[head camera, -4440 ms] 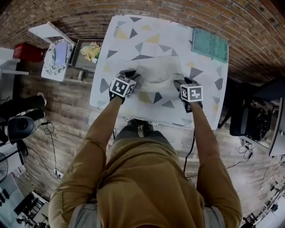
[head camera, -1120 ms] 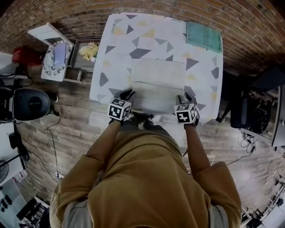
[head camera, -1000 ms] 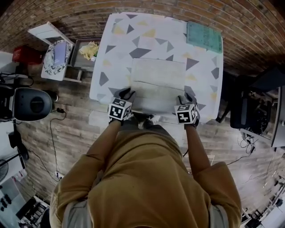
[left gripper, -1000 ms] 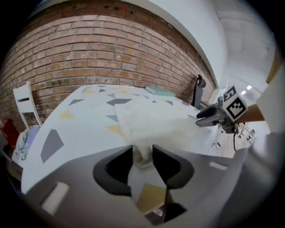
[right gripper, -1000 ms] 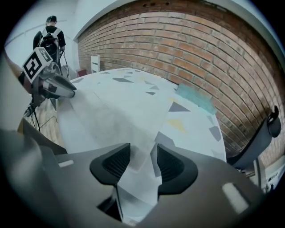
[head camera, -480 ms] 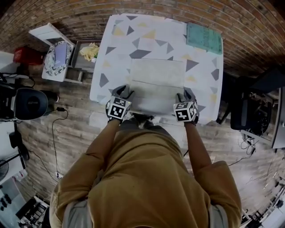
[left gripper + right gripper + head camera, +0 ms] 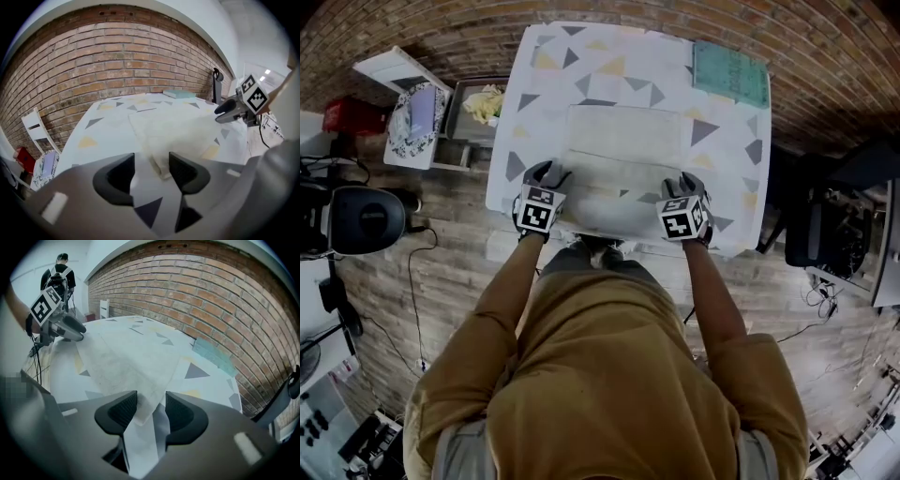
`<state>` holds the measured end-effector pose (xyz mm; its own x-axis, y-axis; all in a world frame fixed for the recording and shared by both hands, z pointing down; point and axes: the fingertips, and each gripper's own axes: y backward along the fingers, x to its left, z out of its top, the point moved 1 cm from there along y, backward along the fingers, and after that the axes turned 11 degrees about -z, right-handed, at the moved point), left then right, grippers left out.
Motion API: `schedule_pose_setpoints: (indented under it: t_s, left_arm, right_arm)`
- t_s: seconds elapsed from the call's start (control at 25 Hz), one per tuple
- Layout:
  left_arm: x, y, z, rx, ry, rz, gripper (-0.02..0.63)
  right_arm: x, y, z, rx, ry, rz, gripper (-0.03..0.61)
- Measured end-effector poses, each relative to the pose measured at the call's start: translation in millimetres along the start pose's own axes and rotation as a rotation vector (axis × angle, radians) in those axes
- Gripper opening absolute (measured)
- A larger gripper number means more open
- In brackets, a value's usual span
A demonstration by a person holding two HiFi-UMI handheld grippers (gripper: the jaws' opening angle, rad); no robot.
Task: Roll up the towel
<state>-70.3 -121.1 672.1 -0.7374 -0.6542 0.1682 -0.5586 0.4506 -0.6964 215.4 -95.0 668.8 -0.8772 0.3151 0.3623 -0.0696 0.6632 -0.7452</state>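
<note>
A white towel [image 7: 623, 155] lies flat and folded in half on the triangle-patterned table [image 7: 546, 103], its near edge close to the table's front. My left gripper [image 7: 551, 174] sits at the near left corner. Its jaws have just been opening and stand apart, with the towel corner [image 7: 159, 168] lying loose between them. My right gripper [image 7: 684, 181] is at the near right corner, jaws also apart; that corner [image 7: 143, 411] rests between them against the left jaw, not pinched. Each gripper shows in the other's view: the right gripper [image 7: 226, 108] and the left gripper [image 7: 70, 329].
A teal folded cloth [image 7: 729, 73] lies at the table's far right corner. Left of the table stand a tray with a yellow rag [image 7: 485, 105] and a white chair [image 7: 394, 70]. A brick wall runs behind. A person [image 7: 58, 275] stands far off.
The towel, bunched and lifted mid-table at first, now lies flat and folded near the front edge. Over the last second the left gripper has slid slightly outward off its corner.
</note>
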Motion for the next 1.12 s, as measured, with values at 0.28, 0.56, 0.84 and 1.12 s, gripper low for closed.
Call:
schedule_pose_setpoints:
  t_s: [0.28,0.56,0.84,1.12]
  left_arm:
    - [5,15,2,-0.081,-0.013,-0.015,0.264]
    - [3,35,9,-0.124,-0.079,-0.059,0.264]
    - [-19,29,20,-0.078,-0.246,-0.154,0.228]
    - [-32,22,14,-0.006,-0.338,-0.224,0.158]
  right_arm:
    - [-12,18,-3,-0.063,0.035,-0.014,0.173]
    - [-4,33,-18,-0.073,-0.031,0.071,0.172]
    - [9,35,-7,-0.093,0.083,0.127,0.17]
    - [8,32,-6,-0.097,0.192,0.15,0.115]
